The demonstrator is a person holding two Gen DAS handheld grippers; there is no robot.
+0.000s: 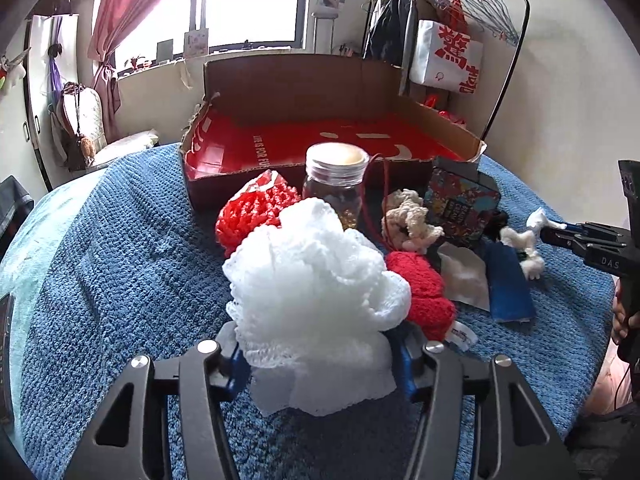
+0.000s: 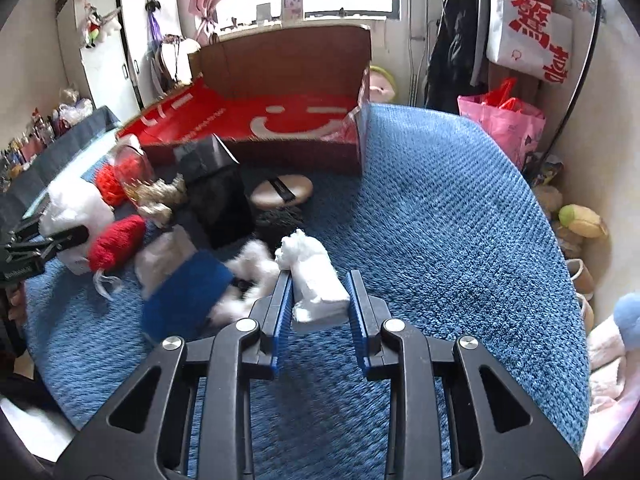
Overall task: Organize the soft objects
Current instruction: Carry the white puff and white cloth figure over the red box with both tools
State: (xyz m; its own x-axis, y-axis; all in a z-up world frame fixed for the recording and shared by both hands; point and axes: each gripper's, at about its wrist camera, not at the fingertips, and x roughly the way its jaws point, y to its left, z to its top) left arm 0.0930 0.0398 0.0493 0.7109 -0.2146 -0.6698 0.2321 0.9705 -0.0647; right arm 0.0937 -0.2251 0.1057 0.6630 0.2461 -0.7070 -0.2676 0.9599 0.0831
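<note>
The left gripper (image 1: 320, 356) has its jaws clenched on a white mesh bath pouf (image 1: 316, 280), which bulges out between the blue pads (image 1: 405, 368) and looks airy and frilly; only loose outer mesh may be pinched, so it could slip free when lifted. The right gripper (image 2: 318, 308) has a small white plush toy (image 2: 310, 276) between its jaws, the left pad touching it and a slight gap at the right, so the hold may not be firm. Both sit on the blue knitted blanket (image 2: 440, 220). Just beyond lie red yarn (image 1: 424, 292), a glass jar (image 1: 336, 188), and, farthest, the open cardboard box (image 1: 304, 92) with its red lining; dragging the pouf could topple the jar.
</note>
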